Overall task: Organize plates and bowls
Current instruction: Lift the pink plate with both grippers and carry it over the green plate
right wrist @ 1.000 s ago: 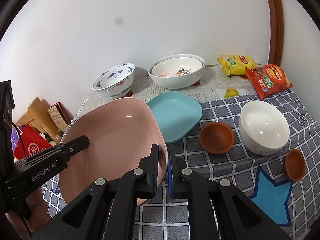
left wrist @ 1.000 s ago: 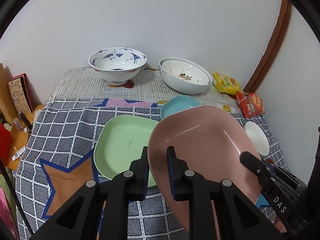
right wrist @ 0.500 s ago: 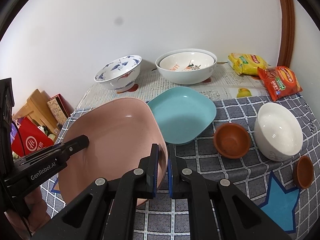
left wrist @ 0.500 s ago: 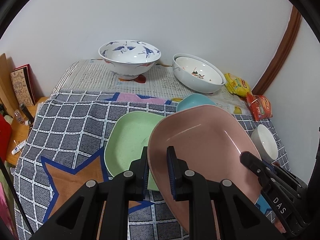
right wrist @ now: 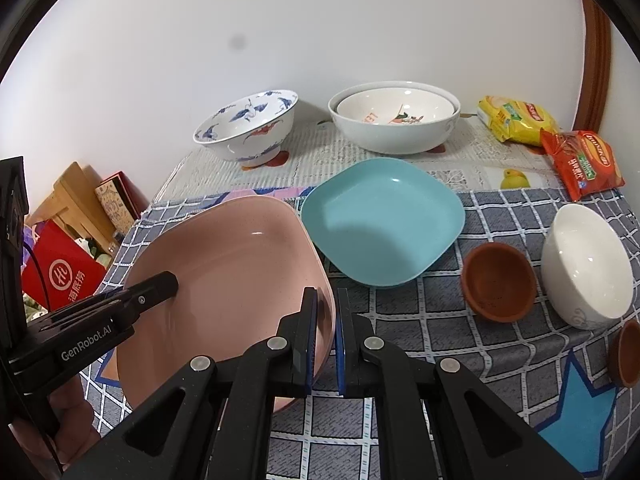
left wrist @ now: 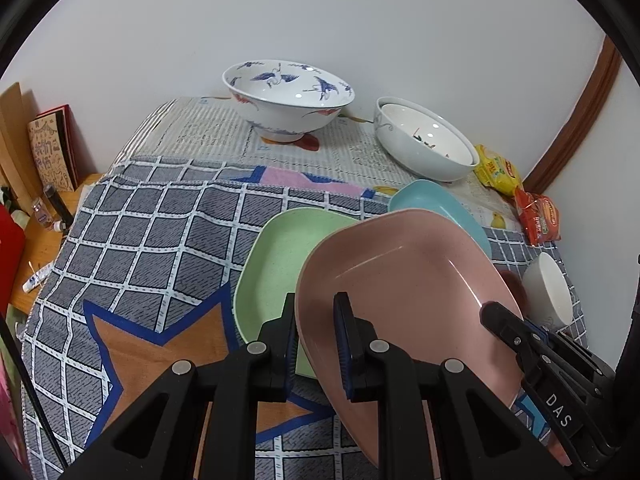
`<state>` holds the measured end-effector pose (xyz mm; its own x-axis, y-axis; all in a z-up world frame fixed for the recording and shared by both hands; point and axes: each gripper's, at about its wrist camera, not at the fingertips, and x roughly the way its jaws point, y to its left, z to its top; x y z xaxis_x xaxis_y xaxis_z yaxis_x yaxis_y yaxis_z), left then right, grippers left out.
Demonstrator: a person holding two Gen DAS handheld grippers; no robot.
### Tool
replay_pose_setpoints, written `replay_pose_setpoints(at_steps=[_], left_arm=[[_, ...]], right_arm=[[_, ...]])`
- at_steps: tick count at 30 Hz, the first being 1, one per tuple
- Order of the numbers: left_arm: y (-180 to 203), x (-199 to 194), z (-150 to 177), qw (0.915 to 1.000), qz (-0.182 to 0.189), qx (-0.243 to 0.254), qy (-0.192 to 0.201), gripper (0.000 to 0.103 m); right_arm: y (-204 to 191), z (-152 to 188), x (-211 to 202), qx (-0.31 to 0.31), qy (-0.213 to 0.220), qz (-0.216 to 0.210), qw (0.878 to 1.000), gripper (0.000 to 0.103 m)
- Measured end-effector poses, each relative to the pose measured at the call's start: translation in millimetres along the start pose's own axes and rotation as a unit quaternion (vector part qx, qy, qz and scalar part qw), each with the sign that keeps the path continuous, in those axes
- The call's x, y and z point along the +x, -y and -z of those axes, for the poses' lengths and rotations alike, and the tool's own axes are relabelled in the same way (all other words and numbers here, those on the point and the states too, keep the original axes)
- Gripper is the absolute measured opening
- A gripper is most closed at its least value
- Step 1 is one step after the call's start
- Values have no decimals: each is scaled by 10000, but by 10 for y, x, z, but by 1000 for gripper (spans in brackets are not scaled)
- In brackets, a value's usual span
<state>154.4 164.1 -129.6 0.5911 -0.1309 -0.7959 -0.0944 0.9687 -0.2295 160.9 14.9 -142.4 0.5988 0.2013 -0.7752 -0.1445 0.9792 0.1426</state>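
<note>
A: We are working over the bench (left wrist: pixel 132 240), starting with its checked cloth. Why are we carrying the pink plate (left wrist: pixel 400 280) with both grippers?

B: It is wide and shallow, so we are pinching opposite rims to keep it from tipping. The left gripper (left wrist: pixel 316 344) is clamping the near-left rim, its jaws nearly closed on the edge. The right gripper (right wrist: pixel 326 336) is clamping the near-right rim, its jaws almost fully closed on that thin edge.

A: And where are we holding it?

B: Tilted above the cloth, overlapping the right part of the green plate (left wrist: pixel 272 264), with the blue plate (right wrist: pixel 384 224) just beyond on the far right. We are probably aiming to stack it on the green one.

A: Why are the big bowls sitting far back?

B: The crane-patterned bowl (left wrist: pixel 288 96) and the nested white bowls (right wrist: pixel 394 120) are standing out of the way by the wall. The small white bowl (right wrist: pixel 588 260) and the brown dish (right wrist: pixel 498 280) are waiting on the right.
</note>
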Motion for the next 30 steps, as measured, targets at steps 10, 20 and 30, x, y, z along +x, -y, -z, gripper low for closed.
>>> replay_pose_setpoints(at_steps=[10, 20, 30], left_arm=[[-86, 131, 21, 9999, -124, -39, -99, 17], [-105, 287, 33, 9995, -170, -97, -228, 17], [-165, 343, 35, 9991, -276, -193, -274, 17]], right_arm=[[-38, 15, 202, -59, -172, -33, 9998, 8], [3, 15, 361, -68, -297, -36, 9995, 8], [-23, -6, 477, -124, -363, -117, 9992, 8]])
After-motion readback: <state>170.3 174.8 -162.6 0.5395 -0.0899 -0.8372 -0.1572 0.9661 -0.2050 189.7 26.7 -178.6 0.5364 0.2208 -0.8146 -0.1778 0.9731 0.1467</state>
